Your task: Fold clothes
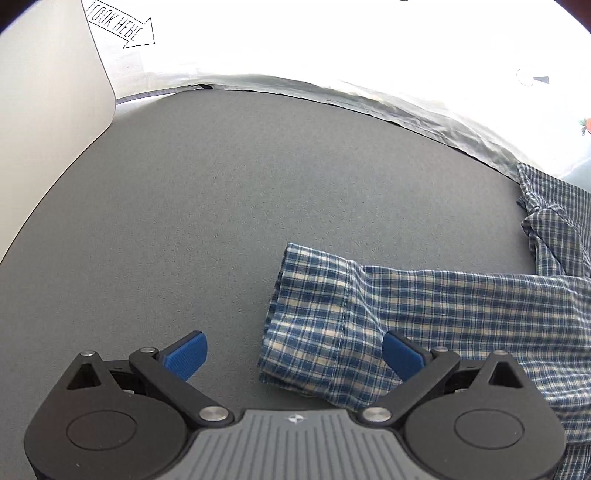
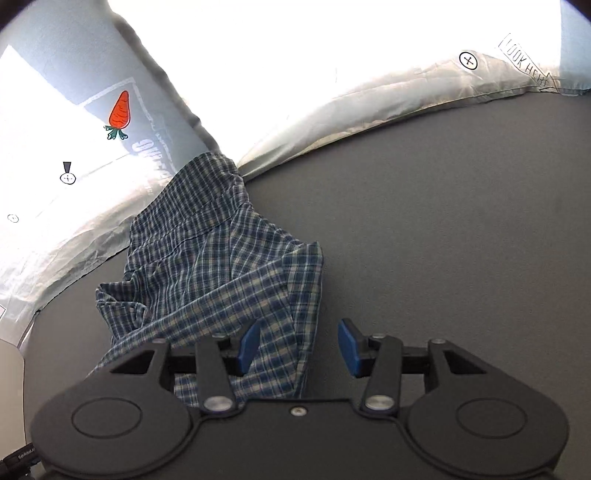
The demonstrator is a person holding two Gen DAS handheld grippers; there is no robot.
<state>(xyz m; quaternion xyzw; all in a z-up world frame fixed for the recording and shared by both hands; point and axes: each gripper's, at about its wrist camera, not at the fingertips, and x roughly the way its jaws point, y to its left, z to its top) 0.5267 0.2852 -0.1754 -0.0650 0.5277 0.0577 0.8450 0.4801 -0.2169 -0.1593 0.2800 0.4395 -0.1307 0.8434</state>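
Plaid shirt on the grey surface, both hand-held grippers empty.

We see the left hand-held gripper (image 1: 293, 354) spread wide over the shirt (image 1: 424, 314) cuff; the right hand-held gripper (image 2: 297, 347) gapes above crumpled cloth, perhaps touching it.

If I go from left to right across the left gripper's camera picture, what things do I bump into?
White board → "LOOK HERE" arrow → bare gray table → plaid sleeve cuff → rest of the plaid shirt. The open left gripper sits across the bottom, so it has no single place.
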